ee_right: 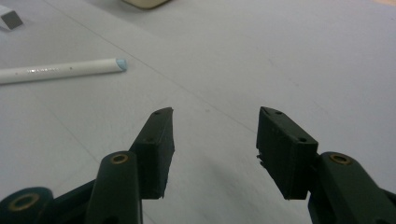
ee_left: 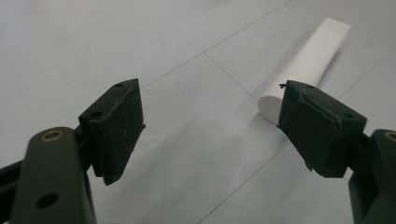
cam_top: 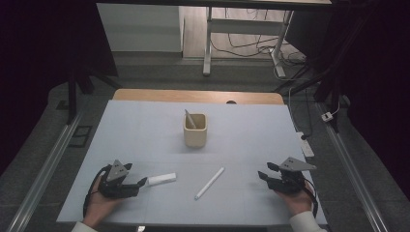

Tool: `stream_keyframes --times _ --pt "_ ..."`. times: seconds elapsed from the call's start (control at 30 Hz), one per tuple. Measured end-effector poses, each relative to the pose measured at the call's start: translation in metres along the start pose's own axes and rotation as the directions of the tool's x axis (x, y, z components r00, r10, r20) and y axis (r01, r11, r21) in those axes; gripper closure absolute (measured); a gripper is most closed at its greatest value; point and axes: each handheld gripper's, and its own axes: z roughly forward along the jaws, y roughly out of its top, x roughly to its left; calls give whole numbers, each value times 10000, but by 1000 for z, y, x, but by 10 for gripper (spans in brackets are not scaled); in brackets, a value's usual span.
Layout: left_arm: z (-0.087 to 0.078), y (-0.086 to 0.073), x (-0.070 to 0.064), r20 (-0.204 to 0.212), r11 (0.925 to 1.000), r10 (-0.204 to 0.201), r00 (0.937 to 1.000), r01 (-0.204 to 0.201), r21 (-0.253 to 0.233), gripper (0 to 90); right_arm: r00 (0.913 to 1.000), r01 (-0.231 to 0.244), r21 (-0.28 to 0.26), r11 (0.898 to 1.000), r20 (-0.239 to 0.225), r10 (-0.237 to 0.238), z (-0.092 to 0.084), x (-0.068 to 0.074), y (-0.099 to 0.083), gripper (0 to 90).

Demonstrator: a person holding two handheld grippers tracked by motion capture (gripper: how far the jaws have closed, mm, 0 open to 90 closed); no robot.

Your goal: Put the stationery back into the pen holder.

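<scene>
A beige square cup (cam_top: 195,131) stands mid-table with a grey stick (cam_top: 189,119) leaning inside it. A white pen (cam_top: 209,183) lies slanted on the sheet in front of the cup. Left of the pen lies a short white tube (cam_top: 161,179). My left gripper (cam_top: 141,182) rests at the tube's near end, open; in the left gripper view the tube (ee_left: 308,60) lies just beyond one pad (ee_left: 317,126), not between the jaws. My right gripper (cam_top: 263,175) sits at the front right, open, with bare sheet between its jaws (ee_right: 215,140). The pen (ee_right: 60,71) lies off to its left.
A pale sheet (cam_top: 145,125) covers the table, with a wooden strip (cam_top: 193,95) at the far edge. The cup's base (ee_right: 144,3) and the tube's end (ee_right: 10,18) sit at the top of the right gripper view. A desk frame and cables (cam_top: 251,43) stand beyond the table.
</scene>
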Motion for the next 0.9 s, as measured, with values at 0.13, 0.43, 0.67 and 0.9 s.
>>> stream_keyframes --times 0.13,0.43,0.67,0.9 --pt "2 1 -1 7 10000 63 10000 -63 11 221 9999 -120 -101 9999 69 120 -5 -5 -7 456" --pt "1 18 -16 538 9995 291 9981 -286 -99 218 9992 364 5 9993 150 -364 2 -1 -5 454" --pt "15 46 -42 1139 9962 816 9901 -845 209 218 9991 323 40 9995 266 -324 2 -3 -5 454" --pt "26 70 -62 1495 9920 1166 9819 -1226 316 219 9990 373 156 9992 259 -377 4 -3 -6 454"
